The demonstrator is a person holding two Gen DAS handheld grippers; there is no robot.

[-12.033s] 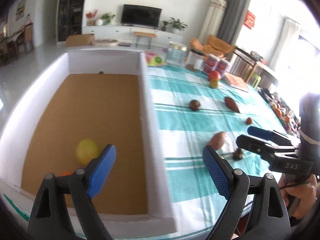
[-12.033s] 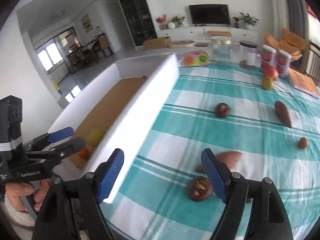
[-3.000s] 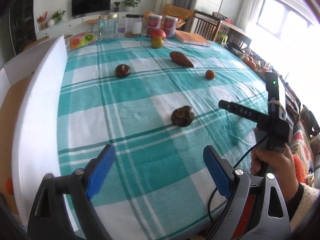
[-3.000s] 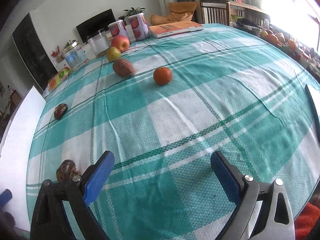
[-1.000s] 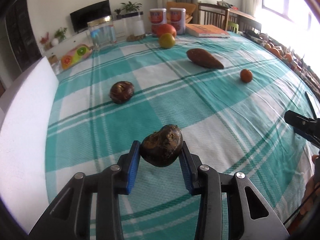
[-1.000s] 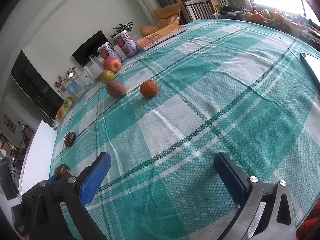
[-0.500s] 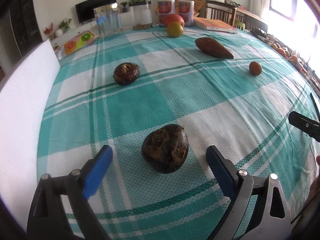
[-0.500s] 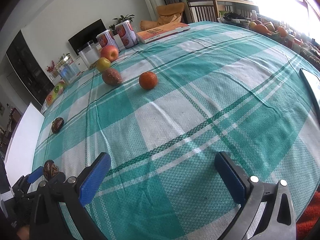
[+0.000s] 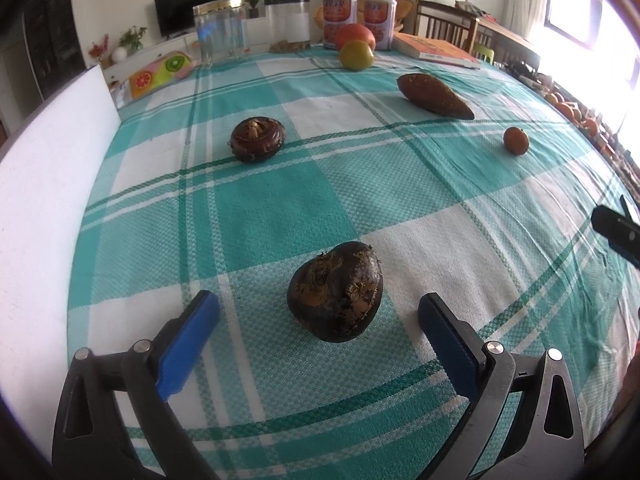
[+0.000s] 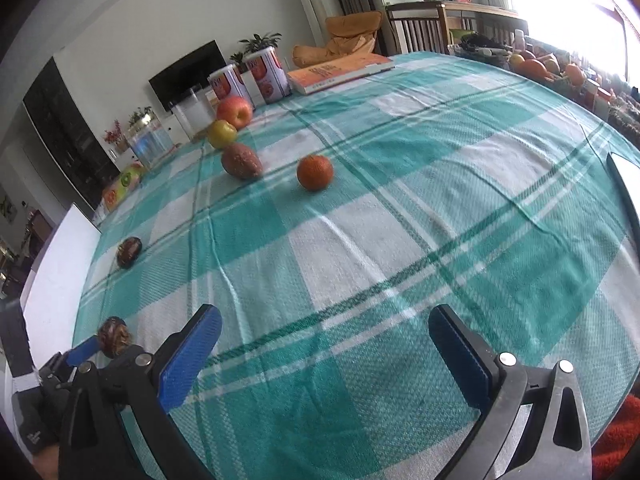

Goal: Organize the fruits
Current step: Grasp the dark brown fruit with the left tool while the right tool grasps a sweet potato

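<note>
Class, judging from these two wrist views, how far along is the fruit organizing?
Done: nothing visibly. In hand: nothing; the left gripper, its jaws opening, straddles a dark brown fruit resting on the tablecloth. Left: second dark fruit, orange, two apples.

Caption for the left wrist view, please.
Left gripper jaws opening around a dark brown bulb lying untouched on the teal checked tablecloth.

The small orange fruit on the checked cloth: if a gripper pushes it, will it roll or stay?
The orange fruit looks nearly round and stands alone on the flat cloth, so it would probably roll. Its peel looks smooth, so the pads might slip off.
</note>
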